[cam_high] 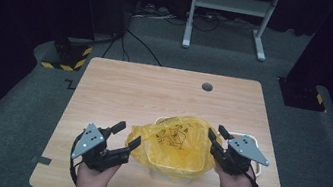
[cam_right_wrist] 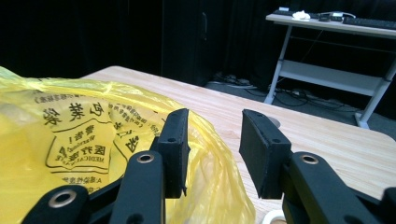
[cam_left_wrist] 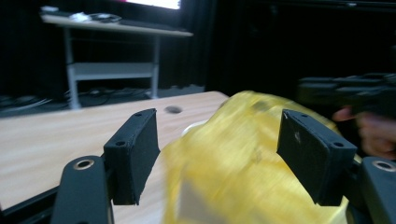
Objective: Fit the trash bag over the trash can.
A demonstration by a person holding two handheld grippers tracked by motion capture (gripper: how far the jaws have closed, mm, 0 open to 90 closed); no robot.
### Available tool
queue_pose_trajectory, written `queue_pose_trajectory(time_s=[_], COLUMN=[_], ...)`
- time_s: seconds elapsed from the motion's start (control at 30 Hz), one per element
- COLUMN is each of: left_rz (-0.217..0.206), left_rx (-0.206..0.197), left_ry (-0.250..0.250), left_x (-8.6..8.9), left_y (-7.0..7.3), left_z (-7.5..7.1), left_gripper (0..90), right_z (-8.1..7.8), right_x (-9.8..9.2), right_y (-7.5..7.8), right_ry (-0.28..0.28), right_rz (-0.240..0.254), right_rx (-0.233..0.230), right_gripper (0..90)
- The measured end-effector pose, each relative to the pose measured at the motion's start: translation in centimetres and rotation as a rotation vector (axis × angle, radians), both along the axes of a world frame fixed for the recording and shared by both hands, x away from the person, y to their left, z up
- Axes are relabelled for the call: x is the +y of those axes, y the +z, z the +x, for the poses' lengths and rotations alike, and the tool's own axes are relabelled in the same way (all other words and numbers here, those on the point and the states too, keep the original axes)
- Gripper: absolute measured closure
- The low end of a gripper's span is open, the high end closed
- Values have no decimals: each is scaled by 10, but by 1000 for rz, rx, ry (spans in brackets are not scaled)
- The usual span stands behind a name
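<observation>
wooden table [cam_high: 119,91] | grey carpet [cam_high: 15,110] | dark room | white frame [cam_high: 229,4]

Glossy, crinkled yellow plastic bag [cam_high: 174,143] on a matt wood-grain table [cam_high: 119,88].

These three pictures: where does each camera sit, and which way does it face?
High view: above the person's side, facing forward and down on the table; forearms, left claw, right claw.
Left gripper view: on the left claw, facing across the yellow bag; its two black jaws.
Right gripper view: on the right claw, at the bag's rim; its two jaws.
All share the bag.
</observation>
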State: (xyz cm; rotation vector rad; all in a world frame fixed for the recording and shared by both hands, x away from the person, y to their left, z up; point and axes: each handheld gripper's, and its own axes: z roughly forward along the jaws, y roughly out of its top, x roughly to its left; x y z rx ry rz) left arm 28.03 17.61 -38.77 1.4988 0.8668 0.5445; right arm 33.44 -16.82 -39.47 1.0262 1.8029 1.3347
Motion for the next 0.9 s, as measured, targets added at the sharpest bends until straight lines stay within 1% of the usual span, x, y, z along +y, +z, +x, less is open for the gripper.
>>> queue_pose_trajectory(time_s=[0.07, 0.1, 0.13, 0.17, 0.2, 0.3, 0.33, 0.37, 0.4, 0.47, 0.5, 0.57, 0.6, 0.63, 0.67, 0.7, 0.73, 0.77, 0.83, 0.9], left_rz=[21, 33, 33, 80, 92, 105, 117, 127, 126, 121, 124, 117, 120, 116, 111, 107, 102, 87, 74, 74], left_rx=[2, 10, 10, 32, 46, 80, 88, 93, 97, 105, 104, 106, 106, 113, 118, 136, 146, 166, 195, 219], left_ry=[-19, -27, -27, -44, -51, -69, -72, -70, -69, -67, -64, -55, -48, -37, -34, -24, -17, -9, -7, 0], left_x=[-9, -13, -13, -21, -23, -25, -25, -25, -25, -24, -24, -23, -23, -23, -23, -23, -23, -23, -23, -23], left_y=[4, 4, 4, 2, -1, -10, -13, -17, -18, -22, -23, -24, -24, -25, -25, -28, -29, -32, -37, -42], left_z=[7, 11, 11, 23, 28, 41, 46, 52, 55, 64, 68, 76, 80, 86, 89, 97, 101, 108, 115, 120], left_gripper=[339, 362, 386, 448, 491, 647, 692, 742, 804, 874, 888, 894, 895, 896, 896, 896, 896, 896, 896, 897], right_z=[6, 9, 9, 15, 17, 21, 22, 23, 25, 27, 28, 30, 31, 33, 35, 37, 41, 43, 48, 52], right_x=[3, 4, 4, 5, 5, 4, 4, 4, 6, 8, 11, 13, 13, 14, 14, 13, 13, 13, 12, 11], right_y=[-2, -2, -2, -3, -2, -5, -6, -9, -12, -16, -18, -19, -18, -18, -19, -20, -22, -23, -27, -31], right_ry=[-7, -10, -10, -19, -21, -25, -20, -17, -13, -15, -17, -15, -13, -13, -14, -15, -16, -17, -12, -7], right_rz=[-23, -28, -28, -32, -31, -25, -27, -30, -39, -59, -69, -68, -72, -73, -78, -80, -78, -80, -76, -65], right_rx=[7, 13, 13, 22, 25, 46, 54, 61, 77, 87, 91, 89, 89, 92, 96, 99, 116, 121, 140, 162], right_gripper=[632, 633, 633, 638, 646, 673, 691, 719, 756, 815, 863, 900, 900, 900, 900, 900, 900, 900, 900, 900])
